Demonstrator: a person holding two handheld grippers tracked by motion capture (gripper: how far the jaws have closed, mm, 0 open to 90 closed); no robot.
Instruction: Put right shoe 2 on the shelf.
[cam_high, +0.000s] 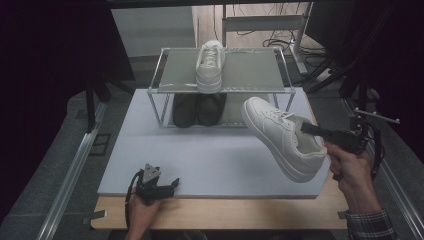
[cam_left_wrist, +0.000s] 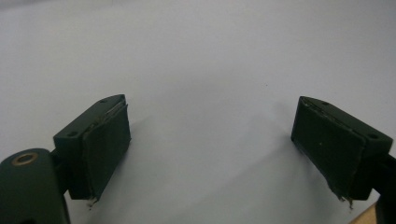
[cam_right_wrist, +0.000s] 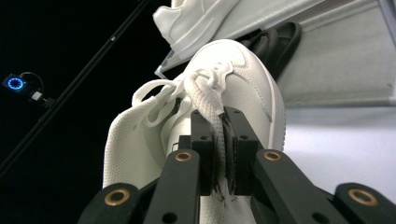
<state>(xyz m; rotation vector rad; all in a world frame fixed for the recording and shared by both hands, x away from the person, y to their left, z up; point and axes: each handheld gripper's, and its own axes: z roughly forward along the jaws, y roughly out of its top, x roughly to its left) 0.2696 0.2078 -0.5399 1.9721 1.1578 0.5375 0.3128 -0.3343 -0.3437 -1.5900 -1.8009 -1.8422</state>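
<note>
Right gripper view looks along the right hand-held gripper (cam_right_wrist: 223, 140), whose jaws are clenched on the tongue and laces of a white sneaker (cam_right_wrist: 205, 107); the pads pinch the fabric between them, and the shoe hangs tilted, toe pointing away toward the rack. In the high view the same right hand-held gripper (cam_high: 312, 129) holds that sneaker (cam_high: 282, 137) in the air above the right part of the grey mat (cam_high: 210, 160) on the desk (cam_high: 220, 212) (its sole is clear of the surface); the toe points toward the wire shoe rack (cam_high: 250, 70) just behind it, where a second white sneaker (cam_high: 210, 65) sits on the top shelf and a pair of dark shoes (cam_high: 197, 110) below. The left hand-held gripper (cam_high: 159, 187) rests at the mat's near edge, well apart from the shoe; its jaws stand released and wide with nothing between them.
</note>
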